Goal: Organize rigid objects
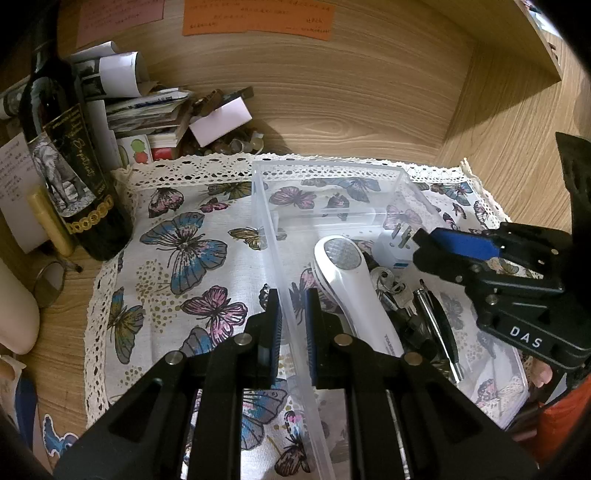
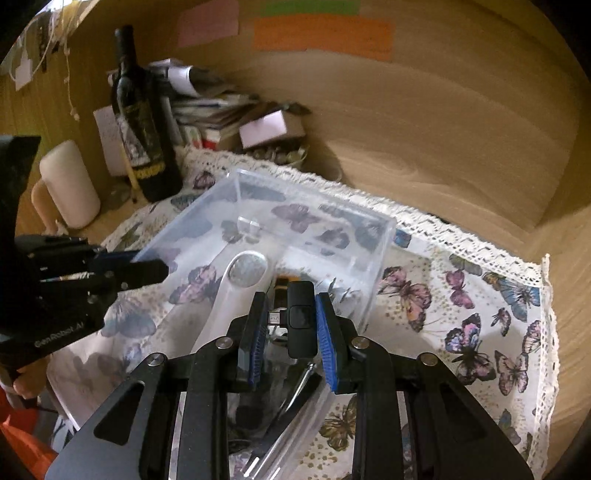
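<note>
With my left jaws [image 1: 293, 328] clamped on the box [image 1: 369, 173] wall, I lower the dongle [image 2: 302, 317], pinched in my right jaws [image 2: 293, 332], into the far free space, clear of the shaver [image 2: 236, 291].

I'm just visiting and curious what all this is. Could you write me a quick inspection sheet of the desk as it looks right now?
Surface: butterfly cloth with lace edge on a wooden desk.
Job's things: clear plastic box holds a white handheld device, white plug adapter, keys, pen.
Clutter: wine bottle, paper stack, white candle.
Grippers: left gripper fingers clamp the box wall; right gripper fingers hold a small black gadget over the box.
Cables: nothing seen.
Surroundings: coloured notes on the wooden back panel.
</note>
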`<move>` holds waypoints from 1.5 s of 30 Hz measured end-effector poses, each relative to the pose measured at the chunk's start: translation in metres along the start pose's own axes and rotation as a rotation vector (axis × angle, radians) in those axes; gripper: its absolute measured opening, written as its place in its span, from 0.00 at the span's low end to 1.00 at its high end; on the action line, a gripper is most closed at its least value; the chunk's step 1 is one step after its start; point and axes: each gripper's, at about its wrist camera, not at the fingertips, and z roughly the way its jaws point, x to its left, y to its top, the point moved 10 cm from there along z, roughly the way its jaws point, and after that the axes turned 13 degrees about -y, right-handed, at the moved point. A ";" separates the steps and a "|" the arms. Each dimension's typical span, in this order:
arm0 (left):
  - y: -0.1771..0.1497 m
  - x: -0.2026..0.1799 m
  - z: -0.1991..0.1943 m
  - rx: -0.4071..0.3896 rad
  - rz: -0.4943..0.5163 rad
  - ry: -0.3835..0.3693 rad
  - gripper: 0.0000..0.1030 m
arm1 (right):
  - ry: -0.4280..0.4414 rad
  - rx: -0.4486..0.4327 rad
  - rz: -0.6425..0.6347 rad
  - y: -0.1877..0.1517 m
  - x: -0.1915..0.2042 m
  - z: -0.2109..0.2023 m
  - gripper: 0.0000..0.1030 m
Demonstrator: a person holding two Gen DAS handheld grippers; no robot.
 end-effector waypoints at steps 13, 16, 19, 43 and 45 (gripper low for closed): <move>0.003 -0.005 -0.026 -0.044 0.023 0.044 0.13 | -0.002 -0.056 0.018 0.003 -0.007 -0.024 0.41; 0.006 -0.012 -0.037 -0.073 0.037 0.054 0.30 | -0.004 -0.092 0.037 0.005 -0.013 -0.040 0.48; 0.011 -0.024 -0.050 -0.121 0.070 0.067 0.43 | 0.000 -0.142 0.061 0.007 -0.019 -0.061 0.50; 0.019 -0.112 -0.159 -0.513 0.181 0.140 0.99 | -0.157 -0.490 0.217 -0.016 -0.074 -0.200 1.00; 0.018 -0.116 -0.162 -0.526 0.196 0.149 0.99 | -0.158 -0.500 0.218 -0.018 -0.074 -0.205 1.00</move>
